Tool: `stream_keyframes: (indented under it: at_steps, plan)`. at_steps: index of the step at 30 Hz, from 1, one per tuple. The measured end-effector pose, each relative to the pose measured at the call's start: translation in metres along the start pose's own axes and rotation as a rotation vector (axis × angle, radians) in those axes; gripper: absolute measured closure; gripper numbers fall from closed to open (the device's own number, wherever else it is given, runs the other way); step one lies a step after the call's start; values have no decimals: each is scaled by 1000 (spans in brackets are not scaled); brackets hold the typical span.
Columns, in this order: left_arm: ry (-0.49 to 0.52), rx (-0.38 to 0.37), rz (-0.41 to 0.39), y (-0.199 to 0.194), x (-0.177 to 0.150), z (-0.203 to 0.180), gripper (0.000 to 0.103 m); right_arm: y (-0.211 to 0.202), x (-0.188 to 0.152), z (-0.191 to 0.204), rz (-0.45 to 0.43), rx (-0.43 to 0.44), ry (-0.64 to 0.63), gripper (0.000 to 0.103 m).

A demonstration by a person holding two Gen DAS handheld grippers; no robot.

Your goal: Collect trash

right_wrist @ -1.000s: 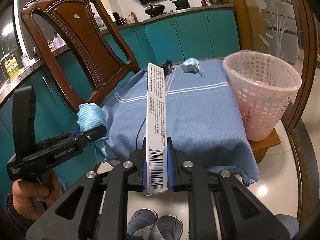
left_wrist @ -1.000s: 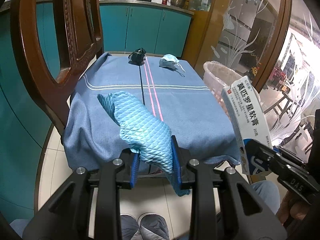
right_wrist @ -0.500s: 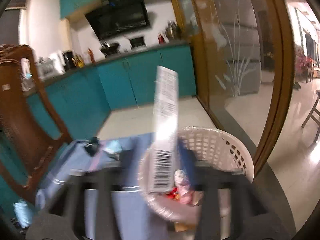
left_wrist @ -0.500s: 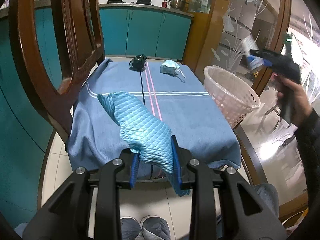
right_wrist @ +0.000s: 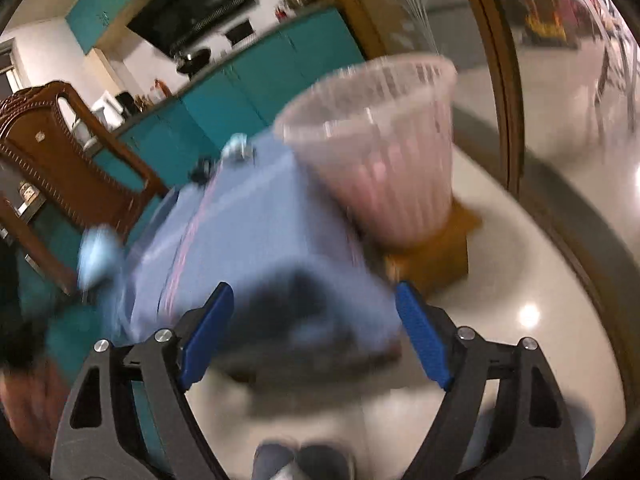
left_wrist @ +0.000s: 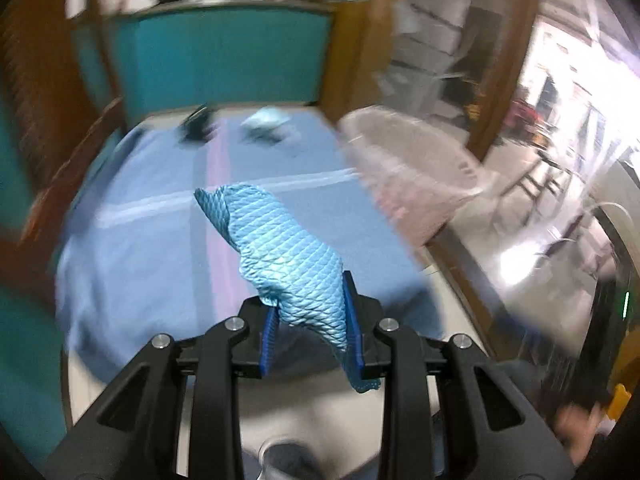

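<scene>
My left gripper point(left_wrist: 310, 320) is shut on a crumpled blue scaled cloth point(left_wrist: 280, 248), held above the near end of the blue-clothed table point(left_wrist: 140, 240). The pink mesh waste basket point(left_wrist: 404, 164) stands just right of the table, blurred. A pale blue face mask point(left_wrist: 266, 120) and a small dark object point(left_wrist: 196, 124) lie at the table's far end. In the right wrist view my right gripper point(right_wrist: 316, 332) has its jaws wide and still opening, with nothing between them. It sits low in front of the table's near corner, the basket point(right_wrist: 380, 152) ahead and to the right. The blue cloth point(right_wrist: 98, 252) shows at the left.
A carved wooden chair point(right_wrist: 52, 148) stands left of the table. Teal kitchen cabinets point(left_wrist: 224, 60) run along the back. The basket rests on a low wooden stool point(right_wrist: 436, 252) on a glossy tiled floor. A wooden-framed glass door point(left_wrist: 496, 60) is at the right. Shoes point(right_wrist: 300, 460) show below.
The white medicine box that my right gripper held is gone from it and the jaws have opened wide. The right gripper swung over the basket, then dropped low. My left gripper shifted toward the basket.
</scene>
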State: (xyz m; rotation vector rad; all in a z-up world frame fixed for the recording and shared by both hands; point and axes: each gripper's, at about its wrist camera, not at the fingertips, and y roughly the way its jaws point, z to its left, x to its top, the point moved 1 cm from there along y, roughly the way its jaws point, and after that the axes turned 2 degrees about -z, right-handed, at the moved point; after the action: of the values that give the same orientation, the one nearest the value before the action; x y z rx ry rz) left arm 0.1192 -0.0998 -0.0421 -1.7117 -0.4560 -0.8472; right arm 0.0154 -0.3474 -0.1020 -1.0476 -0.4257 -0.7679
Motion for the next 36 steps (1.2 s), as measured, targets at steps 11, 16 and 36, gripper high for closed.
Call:
stream_keyframes:
  at_steps: [11, 16, 36]
  plan:
    - [203, 0, -129, 100, 166, -91, 7, -38, 37, 43, -99, 75, -56, 21]
    - [152, 23, -75, 85, 80, -18, 5, -26, 16, 54, -47, 67, -137, 21]
    - [-182, 230, -38, -31, -86, 130, 4, 211, 162, 191, -5, -20, -476, 21]
